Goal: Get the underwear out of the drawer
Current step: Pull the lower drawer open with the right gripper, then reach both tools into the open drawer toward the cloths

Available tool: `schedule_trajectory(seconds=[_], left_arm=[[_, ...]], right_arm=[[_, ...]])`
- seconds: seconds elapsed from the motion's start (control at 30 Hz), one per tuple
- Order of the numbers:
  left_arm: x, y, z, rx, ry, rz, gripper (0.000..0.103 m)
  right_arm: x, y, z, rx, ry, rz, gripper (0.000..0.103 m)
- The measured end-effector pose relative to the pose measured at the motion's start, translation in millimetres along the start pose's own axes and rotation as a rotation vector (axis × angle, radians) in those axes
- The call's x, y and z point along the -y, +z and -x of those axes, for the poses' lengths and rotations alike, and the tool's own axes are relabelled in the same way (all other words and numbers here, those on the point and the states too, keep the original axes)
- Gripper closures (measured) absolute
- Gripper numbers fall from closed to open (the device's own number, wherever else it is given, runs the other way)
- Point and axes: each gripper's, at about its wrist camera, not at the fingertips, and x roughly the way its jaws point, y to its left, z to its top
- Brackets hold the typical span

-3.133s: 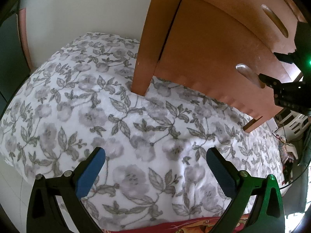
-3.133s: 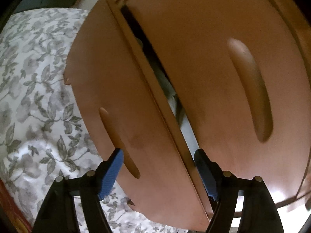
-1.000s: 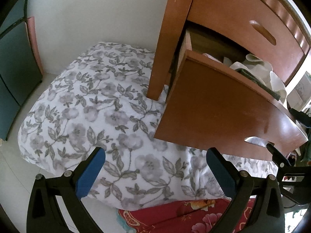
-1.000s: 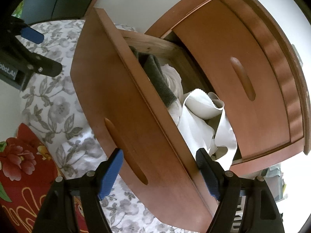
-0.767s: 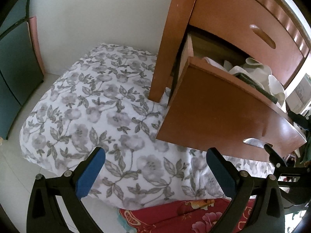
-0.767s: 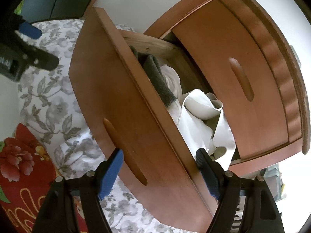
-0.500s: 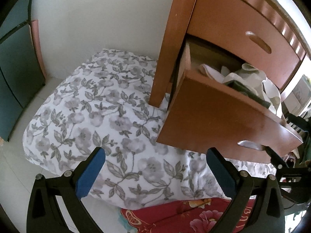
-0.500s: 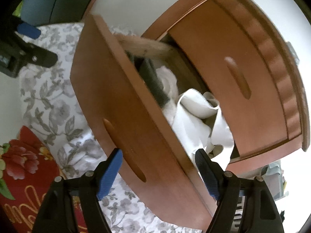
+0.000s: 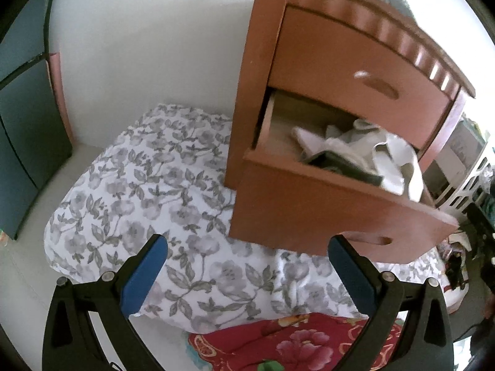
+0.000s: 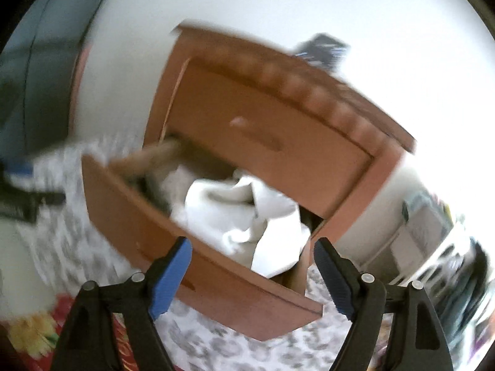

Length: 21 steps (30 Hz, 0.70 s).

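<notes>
1. Lower drawer [image 9: 324,204] of the wooden nightstand [image 9: 355,52] stands pulled out; upper drawer [image 9: 346,68] is shut. The opening step looks done.
2. Underwear [image 10: 247,213], a crumpled heap of white cloth, lies inside the open drawer toward its right end, one fold hanging over the front edge. A dark folded garment [image 9: 340,167] sits against it on the left. Nothing is out of the drawer yet.
3. Right claw [image 10: 253,275]: jaws spread wide and opening further, nothing between the blue pads. It sits in front of the drawer, apart from the cloth, with the white heap framed between the fingers. This view is blurred, so fine detail of the cloth is not readable.
4. Left claw [image 9: 247,272]: spread, empty, hovering over the floral bedding [image 9: 148,185] well left of the drawer contents. It touches nothing.
5. A red flowered cloth [image 9: 297,340] lies at the near edge of the bedding, clear of the work.
6. Judgement: roughly the first half is done. Left to do: reach into the drawer, pinch the white cloth, lift it clear of the drawer front.
7. Likely snag: the heap is tangled, so more than one piece may come up together.
</notes>
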Motion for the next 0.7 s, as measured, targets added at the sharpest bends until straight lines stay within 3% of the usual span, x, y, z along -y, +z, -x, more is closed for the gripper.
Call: schedule_trajectory(seconds=[0.17, 0.23, 0.7], left_arm=[[18.3, 3.3, 14.7, 0.05, -0.029, -0.031, 0.0], [27.4, 4.4, 17.9, 0.063, -0.033, -0.054, 0.0], [57.3, 29.2, 18.3, 0.102, -0.09, -0.067, 0.0]], right_arm=[[20.4, -4.0, 19.8, 0.068, 0.005, -0.121, 0.009], [26.5, -4.8, 23.2, 0.08, -0.001, -0.15, 0.0], [95.2, -21.7, 1.8, 0.023, 0.005, -0.454, 0.0]])
